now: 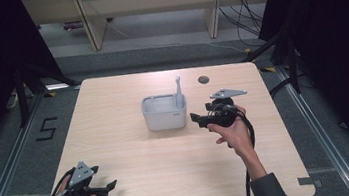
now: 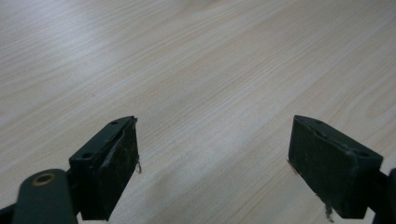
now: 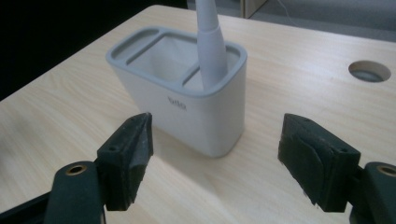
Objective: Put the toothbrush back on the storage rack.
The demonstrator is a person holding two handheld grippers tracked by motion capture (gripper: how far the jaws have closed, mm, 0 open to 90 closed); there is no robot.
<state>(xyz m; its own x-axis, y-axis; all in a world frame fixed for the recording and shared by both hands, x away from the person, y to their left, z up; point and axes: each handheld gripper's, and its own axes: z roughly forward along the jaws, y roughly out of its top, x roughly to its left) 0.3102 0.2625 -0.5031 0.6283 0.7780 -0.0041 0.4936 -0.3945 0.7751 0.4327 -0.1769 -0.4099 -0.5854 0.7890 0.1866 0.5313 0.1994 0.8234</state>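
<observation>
A pale grey caddy (image 1: 164, 112) with several compartments stands at the middle of the wooden table (image 1: 134, 158). A grey handle (image 1: 179, 91) stands upright in its right-hand compartment. My right gripper (image 1: 198, 120) sits just right of the caddy, jaws pointing at its side, open and apart from it. In the right gripper view the caddy (image 3: 187, 107) and the handle (image 3: 211, 51) lie a short way beyond the gripper (image 3: 215, 158), with nothing between the pads. My left gripper (image 1: 109, 189) rests near the front left edge, open over bare wood (image 2: 212, 163).
A round cable hole (image 1: 203, 79) lies in the tabletop behind and right of the caddy, also seen in the right gripper view (image 3: 369, 71). Dark curtains flank the table. Wooden furniture legs (image 1: 90, 22) and cables lie on the floor beyond.
</observation>
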